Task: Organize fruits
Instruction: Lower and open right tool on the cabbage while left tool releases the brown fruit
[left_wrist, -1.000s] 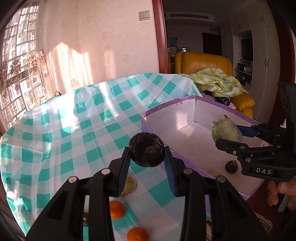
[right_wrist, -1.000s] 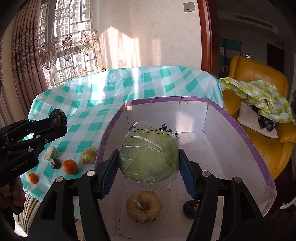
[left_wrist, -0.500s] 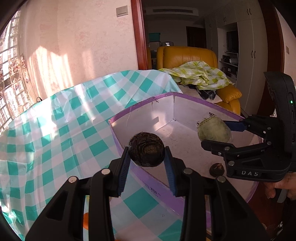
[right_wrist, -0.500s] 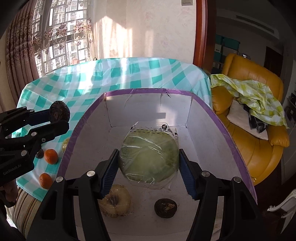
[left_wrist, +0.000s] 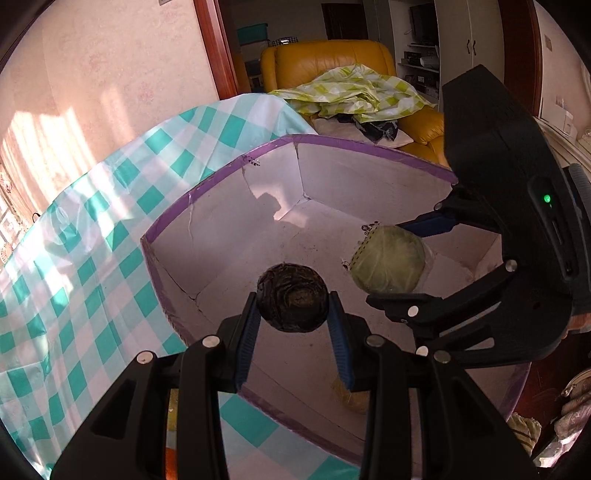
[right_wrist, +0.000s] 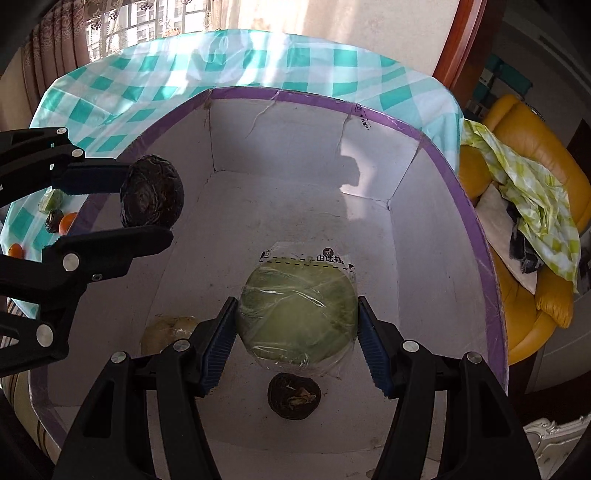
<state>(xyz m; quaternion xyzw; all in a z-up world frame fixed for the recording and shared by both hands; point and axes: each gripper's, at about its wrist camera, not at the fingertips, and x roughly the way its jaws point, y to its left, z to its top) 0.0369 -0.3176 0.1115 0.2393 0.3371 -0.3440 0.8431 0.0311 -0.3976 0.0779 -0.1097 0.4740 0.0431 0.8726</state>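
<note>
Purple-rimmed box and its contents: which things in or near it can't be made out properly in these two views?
- Yellowish fruit on the box floor: partly hidden by the tongs' arms in both wrist views.
- Small dark fruit: right wrist view only; the left view's tongs cover that spot.
- Fruits left on the tablecloth: small, partly behind the left tongs.
- Box's near wall: cut off by the frame bottom.

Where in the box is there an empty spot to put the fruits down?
The box floor is bare at the far end, below the back wall. The near end is crowded: a yellow fruit near-left, a dark fruit under the wrapped green one.
</note>
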